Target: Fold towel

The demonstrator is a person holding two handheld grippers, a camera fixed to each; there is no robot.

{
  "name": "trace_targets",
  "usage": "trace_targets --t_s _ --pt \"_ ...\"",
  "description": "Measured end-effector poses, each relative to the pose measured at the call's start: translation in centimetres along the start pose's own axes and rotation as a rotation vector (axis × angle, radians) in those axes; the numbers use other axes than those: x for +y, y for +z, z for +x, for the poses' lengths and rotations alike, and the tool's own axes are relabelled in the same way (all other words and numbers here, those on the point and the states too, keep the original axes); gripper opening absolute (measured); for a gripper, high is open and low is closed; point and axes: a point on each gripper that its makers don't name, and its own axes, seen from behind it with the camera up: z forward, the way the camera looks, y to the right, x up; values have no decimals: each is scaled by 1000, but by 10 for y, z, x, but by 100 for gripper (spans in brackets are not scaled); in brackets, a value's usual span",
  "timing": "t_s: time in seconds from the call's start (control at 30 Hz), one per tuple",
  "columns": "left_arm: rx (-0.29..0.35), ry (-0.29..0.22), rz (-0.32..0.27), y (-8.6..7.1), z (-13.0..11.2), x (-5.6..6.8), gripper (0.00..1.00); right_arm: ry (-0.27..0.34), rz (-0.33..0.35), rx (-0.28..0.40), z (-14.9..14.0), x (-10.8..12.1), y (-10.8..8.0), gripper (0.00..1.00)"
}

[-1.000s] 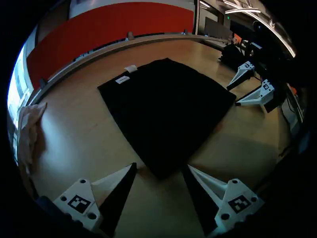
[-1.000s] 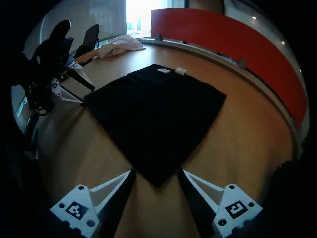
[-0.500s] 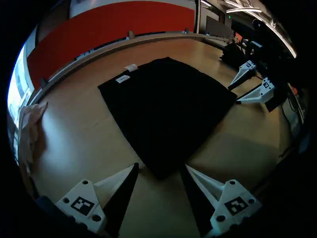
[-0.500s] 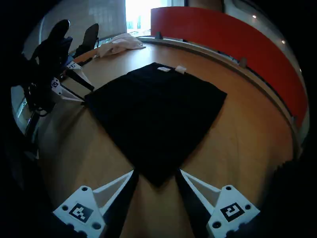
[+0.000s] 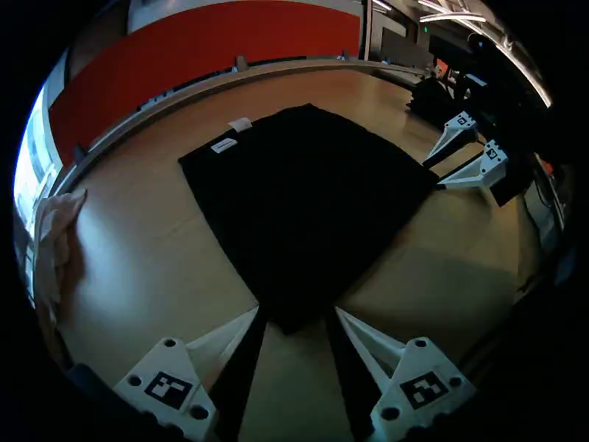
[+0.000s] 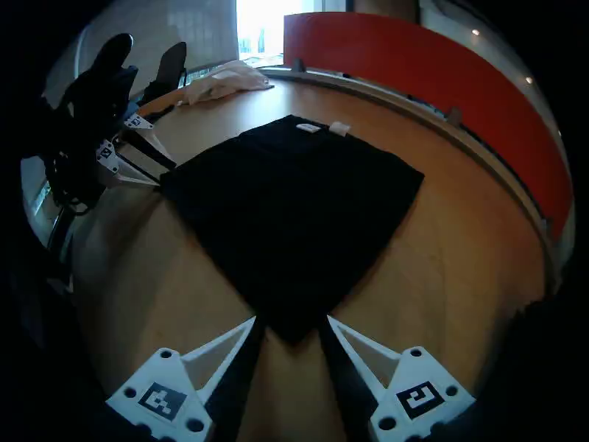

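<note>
In the left gripper view, the black towel (image 5: 309, 199) lies flat and spread on the wooden worktop (image 5: 147, 258). Its near corner sits between the tips of the left gripper (image 5: 294, 324), whose fingers stand apart with a narrow gap; whether they touch the cloth cannot be told. Two white tags (image 5: 230, 136) mark the towel's far left edge. At the towel's right corner is the right gripper (image 5: 433, 175), its fingers spread. A pale cloth (image 5: 51, 236) lies at the worktop's left edge, and a red panel (image 5: 206, 51) runs behind.

In the right gripper view, another corner of the towel lies between the right gripper's parted fingers, low in the middle. The left gripper is at the towel's left corner, fingers apart. The pale cloth lies on the far side of the worktop, and the red panel curves along the right.
</note>
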Motion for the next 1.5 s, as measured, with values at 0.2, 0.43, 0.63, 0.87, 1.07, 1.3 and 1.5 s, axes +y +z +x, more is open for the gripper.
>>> trace_targets --t_s 0.2,0.43,0.63,0.87,1.07,1.3,1.5 --pt "-5 -3 0 0 1 2 46 -1 1 1 -1 1 -1 38" --pt "-12 5 -3 1 1 5 26 -2 -1 1 -2 1 -1 21" --pt "-19 -3 9 1 3 6 13 5 4 19 3 0 -3 17" --pt "-24 -32 19 -1 6 4 11 12 -3 47 13 -1 -10 16" --pt "-10 -51 30 -10 14 2 11 15 -14 67 21 0 -18 16" --pt "17 -82 41 -26 27 1 11 28 -29 87 31 2 -31 16" --pt "27 -104 41 -39 34 3 11 13 -36 101 39 1 -45 16"
